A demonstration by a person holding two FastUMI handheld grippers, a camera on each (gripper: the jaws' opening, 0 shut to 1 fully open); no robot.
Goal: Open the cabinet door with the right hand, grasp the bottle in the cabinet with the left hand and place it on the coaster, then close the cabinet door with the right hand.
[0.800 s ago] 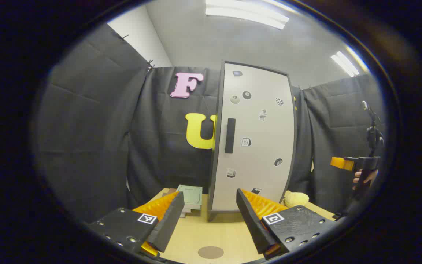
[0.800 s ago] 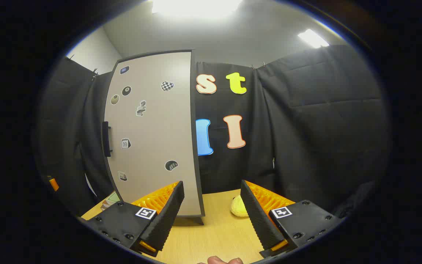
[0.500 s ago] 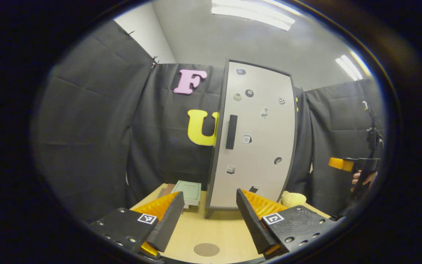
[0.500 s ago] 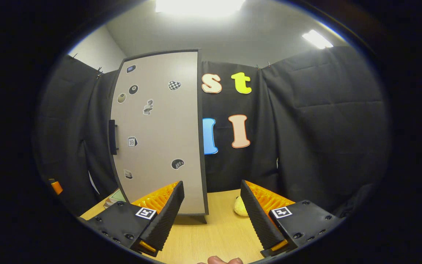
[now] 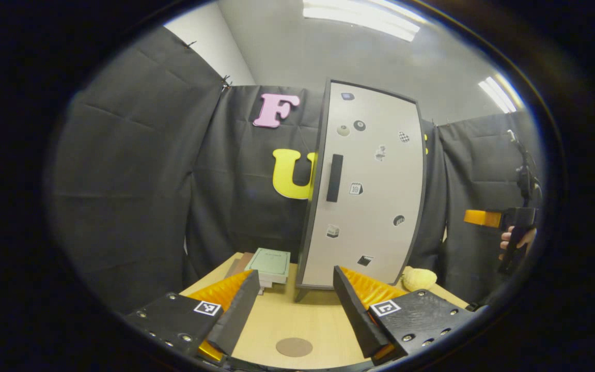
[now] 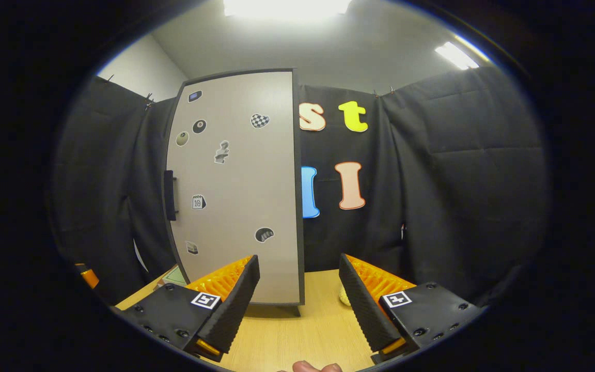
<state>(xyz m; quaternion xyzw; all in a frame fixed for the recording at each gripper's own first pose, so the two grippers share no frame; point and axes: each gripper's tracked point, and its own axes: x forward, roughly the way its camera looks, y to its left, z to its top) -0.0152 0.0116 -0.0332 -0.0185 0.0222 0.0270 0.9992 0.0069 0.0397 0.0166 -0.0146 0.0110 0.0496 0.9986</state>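
Note:
A tall grey cabinet point(image 5: 367, 191) with a dark frame stands on the wooden table, its door shut and a black vertical handle point(image 5: 334, 177) on the door's left side. Stickers dot the door. The cabinet point(image 6: 238, 191) and its handle point(image 6: 170, 195) also appear in the right gripper view. A round brown coaster point(image 5: 294, 346) lies on the table in front of the cabinet. My left gripper point(image 5: 292, 315) is open above the table, just behind the coaster. My right gripper point(image 6: 300, 305) is open, facing the cabinet's right edge. It appears far right point(image 5: 483, 218) in the left gripper view, held by a hand.
A stack of books with a green cover point(image 5: 269, 261) lies left of the cabinet. A yellow plush toy point(image 5: 419, 279) sits at the cabinet's right foot, seen again as the toy point(image 6: 345, 297) beside my right fingers. The wooden table point(image 6: 287, 336) runs toward me. A fingertip point(image 6: 310, 367) shows at the bottom edge.
Both views have shifted: the cabinet sits further right in each, and the coaster and books have risen in the left gripper view. Both grippers have stayed open.

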